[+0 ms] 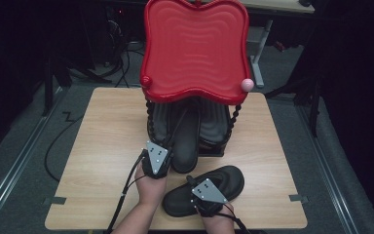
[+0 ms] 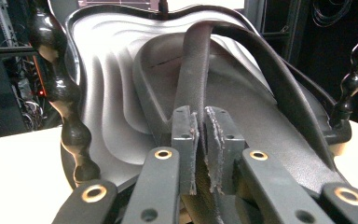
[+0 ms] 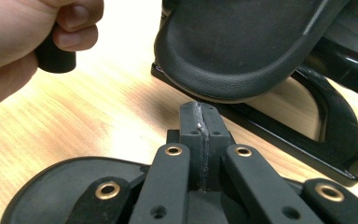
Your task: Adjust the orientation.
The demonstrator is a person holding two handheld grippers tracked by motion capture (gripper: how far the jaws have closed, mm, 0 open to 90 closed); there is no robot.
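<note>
Now: left gripper (image 2: 200, 154) clamps sandal strap (image 2: 193, 70) | right gripper (image 3: 204, 140) closed, empty

A light wooden table (image 1: 102, 146) carries a two-tier stand (image 1: 195, 97) with a red wavy top tray (image 1: 195, 44) and a black lower tray (image 2: 102, 93), set toward the far middle. A black sandal (image 1: 224, 183) lies flat on the tabletop near the front edge.

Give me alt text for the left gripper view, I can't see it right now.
The left hand-held gripper is clamped on the strap of a black sandal lying on the rack's dark lower tray. Beaded black posts flank the tray, and pale tabletop shows at both sides.
</note>
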